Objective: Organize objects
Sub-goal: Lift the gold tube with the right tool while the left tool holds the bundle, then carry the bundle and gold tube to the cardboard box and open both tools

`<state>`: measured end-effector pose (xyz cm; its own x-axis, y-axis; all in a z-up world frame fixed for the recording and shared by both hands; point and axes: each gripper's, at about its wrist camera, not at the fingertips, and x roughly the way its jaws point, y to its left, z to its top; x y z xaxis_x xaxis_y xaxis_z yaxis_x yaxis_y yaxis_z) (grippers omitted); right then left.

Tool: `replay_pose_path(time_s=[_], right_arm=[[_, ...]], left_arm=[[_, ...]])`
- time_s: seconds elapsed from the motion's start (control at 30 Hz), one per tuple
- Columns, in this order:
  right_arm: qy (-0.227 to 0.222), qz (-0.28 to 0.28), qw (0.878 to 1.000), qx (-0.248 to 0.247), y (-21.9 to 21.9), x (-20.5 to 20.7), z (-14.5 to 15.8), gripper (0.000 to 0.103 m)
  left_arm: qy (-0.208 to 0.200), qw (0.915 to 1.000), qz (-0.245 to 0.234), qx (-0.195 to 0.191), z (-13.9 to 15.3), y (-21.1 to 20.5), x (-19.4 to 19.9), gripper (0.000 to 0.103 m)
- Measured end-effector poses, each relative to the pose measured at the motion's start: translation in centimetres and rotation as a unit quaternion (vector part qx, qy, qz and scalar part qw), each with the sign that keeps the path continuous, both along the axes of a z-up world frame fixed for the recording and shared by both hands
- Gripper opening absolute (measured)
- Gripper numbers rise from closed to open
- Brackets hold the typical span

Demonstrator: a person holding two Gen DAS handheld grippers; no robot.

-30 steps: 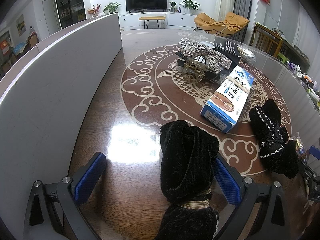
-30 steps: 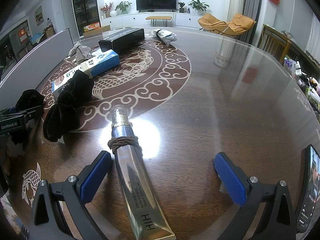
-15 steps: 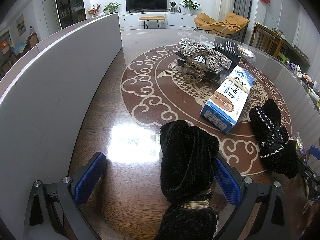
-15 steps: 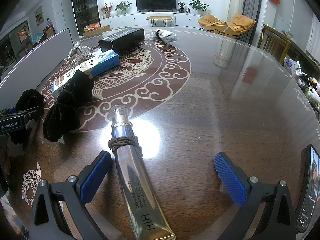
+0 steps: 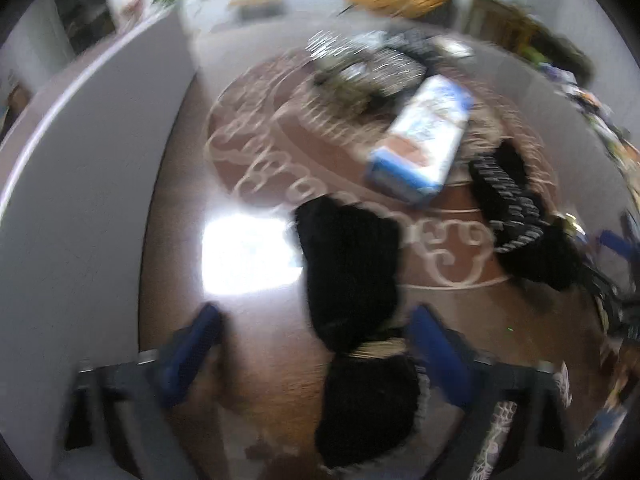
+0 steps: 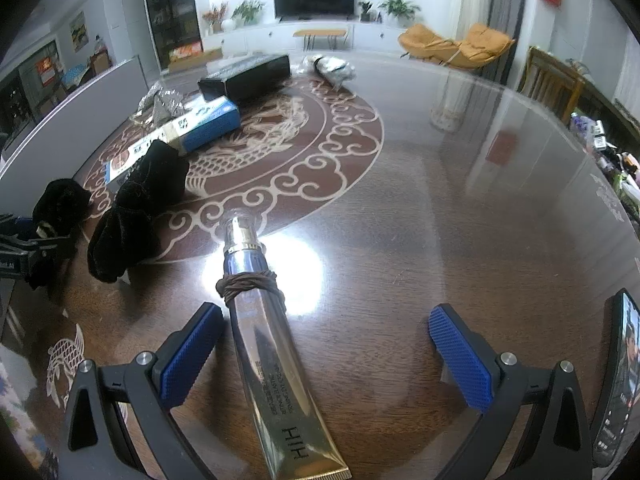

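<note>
I have the left claw [image 5: 312, 344] closing around the black velvet bow [image 5: 352, 280] that lies on the surface [image 6: 460, 220]. The bow sits between the blue pads with its tan-wrapped waist nearest the right pad [image 5: 436, 348], but the blurred view shows a gap still on the left side, so I judge the pads not yet pressing. This looks like the pick-up step for that bow. A second black bow [image 5: 516, 216] lies just beside it to the right, near the blue-and-white box [image 5: 420, 148].

My right claw [image 6: 326, 338] stands released, straddling the silver cream tube [image 6: 268, 344], whose body runs close along the left pad [image 6: 192, 356] without being squeezed.

Next I need the left pads to meet the bow at its waist before lifting, or the soft fabric may slip.
</note>
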<state>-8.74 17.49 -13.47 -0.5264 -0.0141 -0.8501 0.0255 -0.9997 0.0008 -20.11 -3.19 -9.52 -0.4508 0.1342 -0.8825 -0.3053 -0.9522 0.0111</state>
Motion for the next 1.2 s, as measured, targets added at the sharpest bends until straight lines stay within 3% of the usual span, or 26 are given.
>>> replay_pose_path(time_s=[0.03,0.1,0.27,0.3,0.33,0.37,0.47,0.7,0.77,0.93,1.1,1.2], right_arm=[[-0.015,0.012,1.000,-0.016,0.1,-0.2,0.3,0.102],[-0.017,0.030,0.999,-0.025,-0.2,-0.1,1.3,0.093],[-0.052,0.093,0.994,0.003,-3.0,-1.4,1.2,0.059],[-0.045,0.100,0.994,0.021,-3.5,-1.4,1.2,0.048],[-0.042,0.105,0.993,0.020,-3.7,-1.4,1.3,0.029],[-0.046,0.098,0.994,0.014,-3.5,-1.3,1.4,0.026],[-0.027,0.083,0.996,-0.007,-3.0,-0.2,2.5,0.026],[0.065,0.106,0.989,-0.085,-5.5,4.3,10.4,0.026],[0.094,0.130,0.983,-0.094,-7.8,4.6,13.1,0.026],[0.156,0.206,0.953,-0.160,-15.5,3.7,19.7,0.026],[0.132,0.285,0.920,-0.233,-24.7,0.4,21.4,0.026],[0.087,0.312,0.915,-0.240,-30.3,-1.8,19.6,0.027]], left_arm=[[0.012,0.9999,-0.012,0.003,0.3,0.3,0.3,0.050],[0.024,0.9995,-0.019,0.008,0.4,0.5,1.0,0.031],[0.042,0.9968,-0.016,0.065,0.6,0.1,3.1,0.030],[0.051,0.9953,-0.015,0.081,0.9,0.0,3.9,0.030],[0.055,0.9946,-0.014,0.087,1.1,-0.2,4.0,0.030],[0.062,0.9932,-0.012,0.097,1.5,-0.4,4.6,0.030],[0.083,0.9882,-0.008,0.128,3.2,-1.0,6.9,0.030],[0.154,0.9730,-0.007,0.172,9.6,-4.0,12.4,0.030],[0.179,0.9679,0.001,0.176,11.8,-5.7,13.7,0.030],[0.223,0.9618,0.055,0.150,15.7,-12.0,15.2,0.030],[0.197,0.9641,0.136,0.115,14.7,-19.7,13.5,0.030],[0.154,0.9703,0.159,0.097,12.9,-22.9,12.2,0.031]])
